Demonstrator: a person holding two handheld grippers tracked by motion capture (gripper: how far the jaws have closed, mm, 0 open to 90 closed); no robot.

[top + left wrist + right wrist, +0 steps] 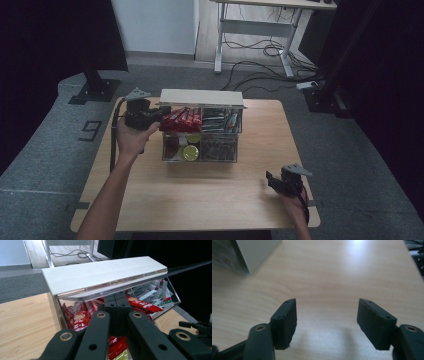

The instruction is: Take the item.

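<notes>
Red sachets [81,320] marked "1+2" fill the left rear compartment of a clear acrylic organizer [202,131] on the wooden table [200,190]. The left gripper [117,305], jaws pressed together, pokes in beneath its raised white lid [100,273]. The right gripper [325,322] rests spread wide on bare tabletop.

We see a dim high view: the room's edges sink into near black, and only the wooden table [200,190] and the pale floor behind it catch soft light from above. In the right gripper view, a bright glare washes the tabletop [359,247] near the top, and faint shadows lie under the jaws. The left gripper view is brighter, though its near jaws look blurred, perhaps from being out of focus.
</notes>
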